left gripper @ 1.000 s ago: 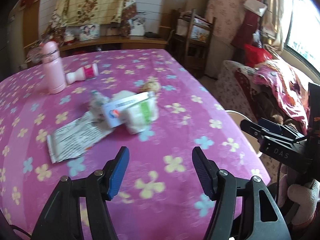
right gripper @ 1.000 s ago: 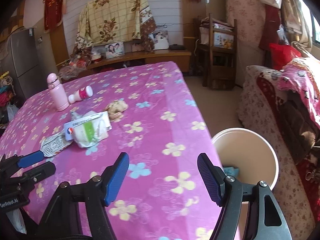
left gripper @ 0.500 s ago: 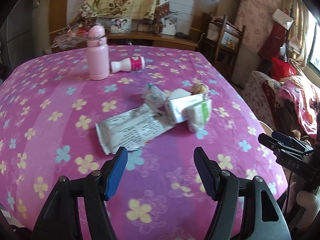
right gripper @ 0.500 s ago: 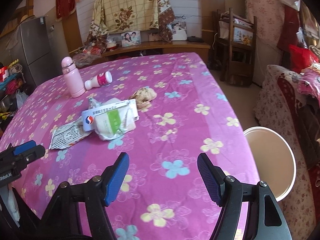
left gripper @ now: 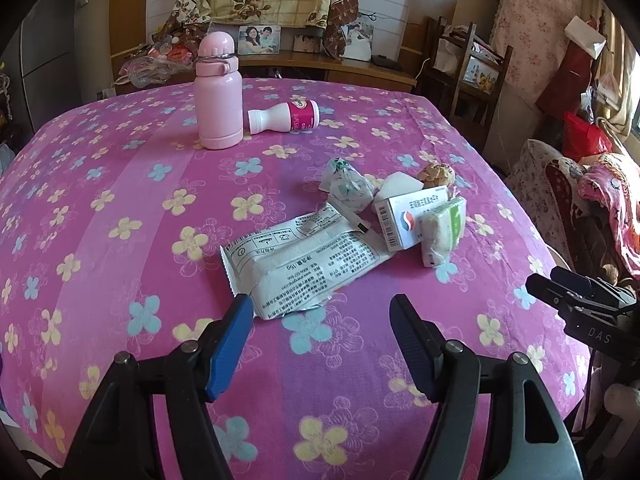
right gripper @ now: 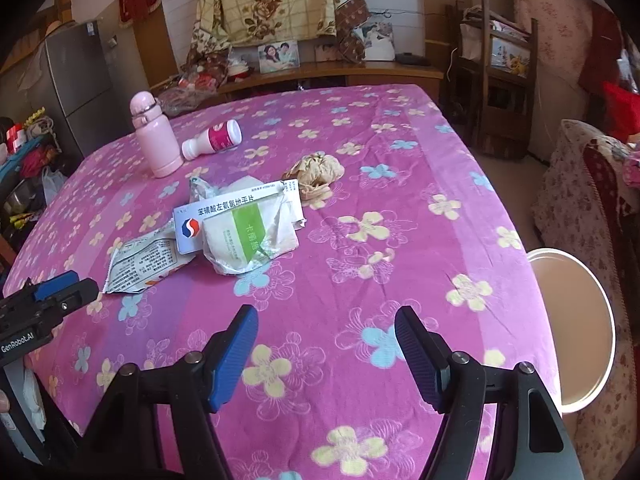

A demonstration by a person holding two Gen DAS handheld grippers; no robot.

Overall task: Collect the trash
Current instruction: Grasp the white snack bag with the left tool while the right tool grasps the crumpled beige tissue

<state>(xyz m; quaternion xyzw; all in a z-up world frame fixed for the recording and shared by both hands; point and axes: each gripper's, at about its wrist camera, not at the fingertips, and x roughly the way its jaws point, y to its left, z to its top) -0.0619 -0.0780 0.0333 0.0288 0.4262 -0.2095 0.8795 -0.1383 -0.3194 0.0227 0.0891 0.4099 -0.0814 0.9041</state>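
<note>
Left gripper (left gripper: 320, 312): jaws apart, just been widening, nothing between them; poised just short of the printed wrapper (left gripper: 304, 264).
Right gripper (right gripper: 322, 326): jaws apart, empty, over bare cloth, well short of the trash.

Trash, clustered mid-table: flat printed wrapper nearest; white medicine box (right gripper: 236, 216) overlapping it; torn pouch with green stripe (right gripper: 248, 240) lying against the box; crumpled white-green packet (left gripper: 348, 184) behind; brown paper wad (right gripper: 316, 170) at the far side.
Bin (right gripper: 572, 328): pale, round, on the floor beside the right edge of the table.

Not trash, probably: pink flask (left gripper: 218, 92), upright; small white bottle with pink label (left gripper: 286, 117), lying on its side just beside it.

Risks, judged: thin wrapper lying flat, likely to slide or buckle under a closing pinch; cloth likely to be caught along with it; overlapping box and pouch likely to be dragged or knocked off the edge; bin low and partly hidden by the table, so a drop could miss.

Surface: table (left gripper: 120, 184) under a magenta flowered cloth, slightly wrinkled.
Room: cluttered living space; wooden sideboard with framed photos, floral cover hung above, wooden shelf, grey fridge at left, sofa with flowered throws at right.
</note>
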